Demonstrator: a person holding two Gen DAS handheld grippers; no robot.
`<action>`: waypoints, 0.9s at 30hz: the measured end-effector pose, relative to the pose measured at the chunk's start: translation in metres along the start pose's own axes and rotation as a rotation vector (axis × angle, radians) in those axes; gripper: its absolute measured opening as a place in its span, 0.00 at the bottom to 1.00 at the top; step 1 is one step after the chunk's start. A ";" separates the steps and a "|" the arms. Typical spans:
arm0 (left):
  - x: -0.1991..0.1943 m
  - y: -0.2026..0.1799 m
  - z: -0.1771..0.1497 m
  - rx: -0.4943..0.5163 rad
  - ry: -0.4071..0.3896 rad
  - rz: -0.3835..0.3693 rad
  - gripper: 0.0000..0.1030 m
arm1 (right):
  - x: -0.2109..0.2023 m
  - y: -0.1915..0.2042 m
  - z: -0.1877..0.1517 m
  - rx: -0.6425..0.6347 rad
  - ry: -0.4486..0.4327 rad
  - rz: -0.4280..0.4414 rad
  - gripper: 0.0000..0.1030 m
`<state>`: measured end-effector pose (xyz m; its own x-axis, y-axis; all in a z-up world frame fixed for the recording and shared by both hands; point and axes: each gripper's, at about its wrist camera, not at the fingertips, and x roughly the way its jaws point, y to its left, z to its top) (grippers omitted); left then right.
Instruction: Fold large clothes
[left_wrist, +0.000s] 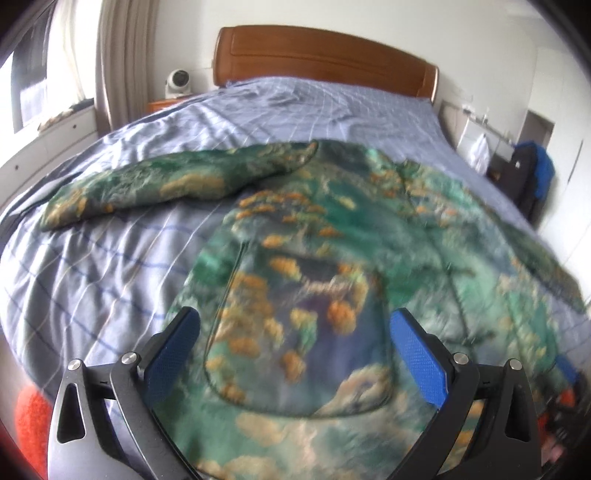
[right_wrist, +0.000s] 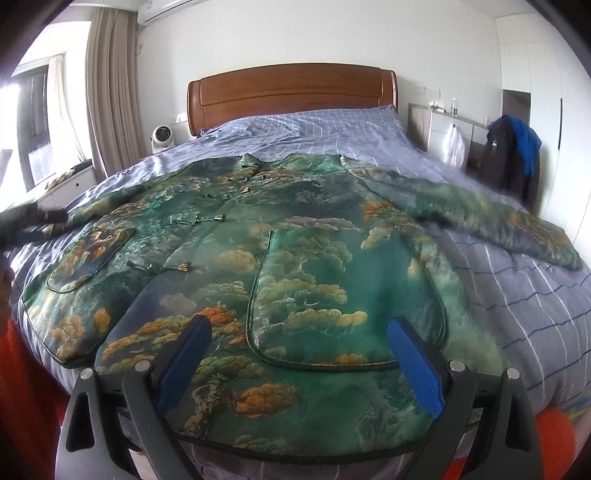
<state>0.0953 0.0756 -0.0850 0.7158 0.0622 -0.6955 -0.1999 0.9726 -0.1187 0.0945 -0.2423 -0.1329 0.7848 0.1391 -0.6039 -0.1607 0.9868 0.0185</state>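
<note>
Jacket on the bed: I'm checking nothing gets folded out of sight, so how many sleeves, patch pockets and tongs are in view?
Sleeves: 2
Patch pockets: 2
Tongs: 2, left tongs, right tongs, both open above the jacket
Total: 6

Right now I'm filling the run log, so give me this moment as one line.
stage: pre-fold | jacket: flat on bed, sleeves out | left gripper: open, above hem | right gripper: open, above hem | holding: nothing

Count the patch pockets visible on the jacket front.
2. One pocket lies on the jacket panel between the right gripper fingers; the other pocket lies on the far-left panel. Others may be hidden.
</note>
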 end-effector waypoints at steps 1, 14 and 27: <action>0.000 0.000 -0.002 0.005 0.005 0.005 1.00 | 0.001 0.000 0.000 0.004 0.003 0.003 0.92; -0.014 0.010 0.004 -0.034 -0.063 0.033 1.00 | -0.004 0.009 0.002 -0.022 -0.006 0.001 0.92; -0.018 0.020 0.002 -0.039 -0.090 0.063 1.00 | 0.005 -0.133 0.095 0.103 0.003 -0.097 0.92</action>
<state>0.0801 0.0948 -0.0732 0.7577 0.1446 -0.6364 -0.2712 0.9567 -0.1055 0.1765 -0.3647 -0.0621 0.7919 0.0429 -0.6092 -0.0218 0.9989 0.0421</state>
